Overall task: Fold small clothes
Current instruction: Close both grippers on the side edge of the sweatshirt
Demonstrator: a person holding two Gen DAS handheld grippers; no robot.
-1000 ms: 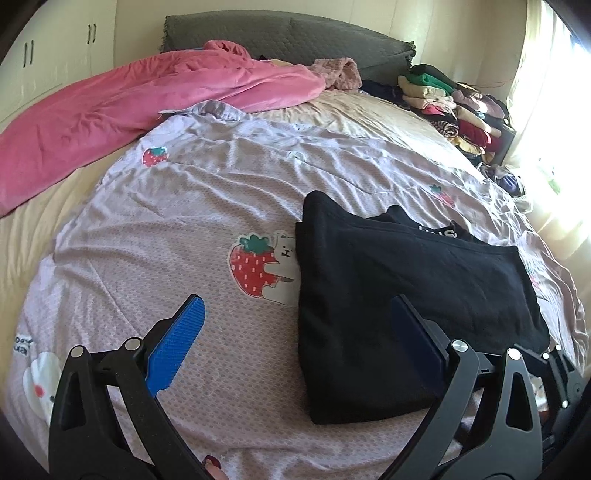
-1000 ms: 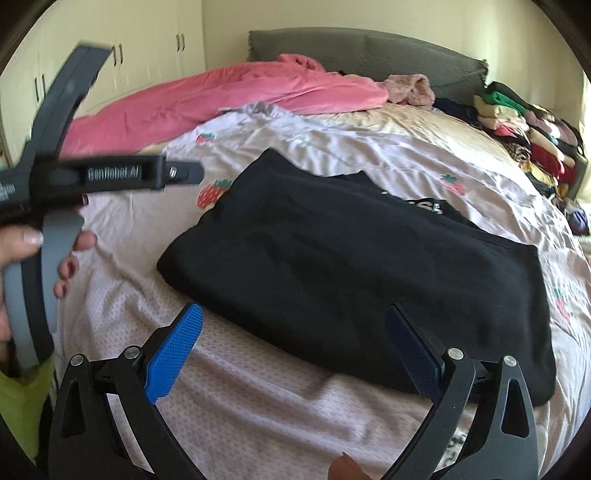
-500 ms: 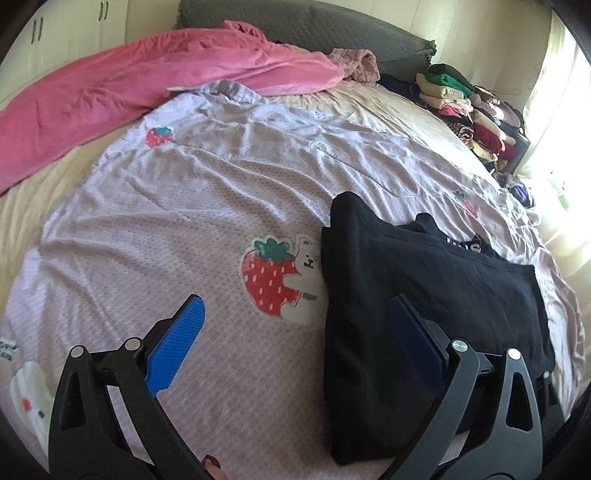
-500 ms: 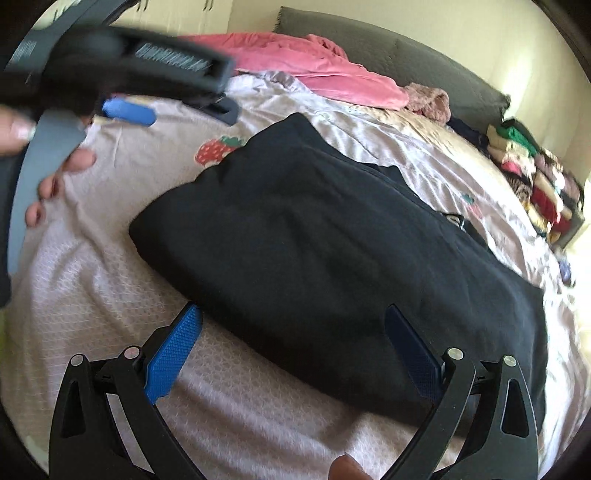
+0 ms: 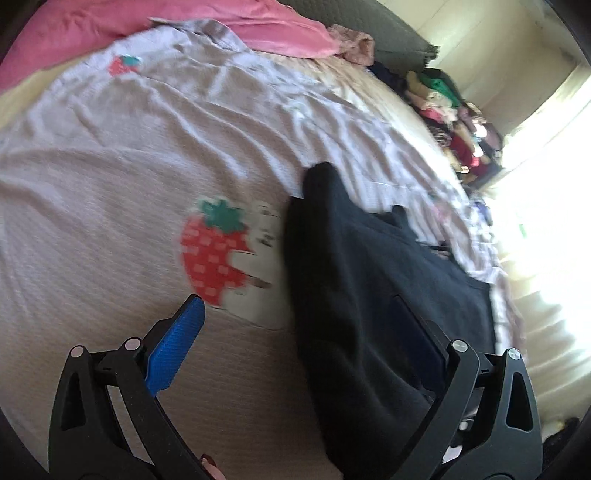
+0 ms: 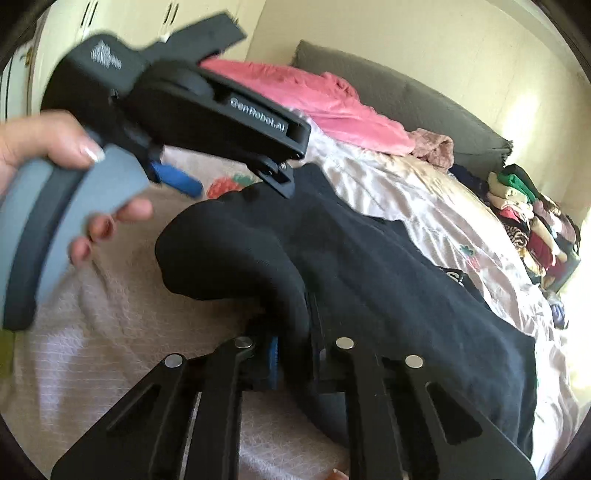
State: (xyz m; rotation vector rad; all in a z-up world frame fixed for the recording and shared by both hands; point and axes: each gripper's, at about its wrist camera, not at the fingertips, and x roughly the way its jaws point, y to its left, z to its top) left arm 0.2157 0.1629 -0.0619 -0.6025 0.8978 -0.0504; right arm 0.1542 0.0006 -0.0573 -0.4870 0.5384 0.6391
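A black garment [image 5: 369,295] lies folded on a lilac strawberry-print sheet [image 5: 110,184] on the bed. My left gripper [image 5: 299,325] is open just above the garment's left edge, its right finger over the black cloth. It also shows in the right wrist view [image 6: 229,177], held by a hand at the garment's far left corner. My right gripper [image 6: 293,350] is shut on the near edge of the black garment [image 6: 406,295] and lifts that edge into a raised fold.
A pink blanket [image 5: 184,22] and a grey headboard cushion [image 6: 406,99] lie at the head of the bed. A stack of folded clothes [image 6: 528,218] stands at the far right. A bright window [image 5: 546,184] is on the right.
My right gripper has closed on the garment's near edge and raised it. My left gripper has moved forward and lower toward the garment's left edge, still open.
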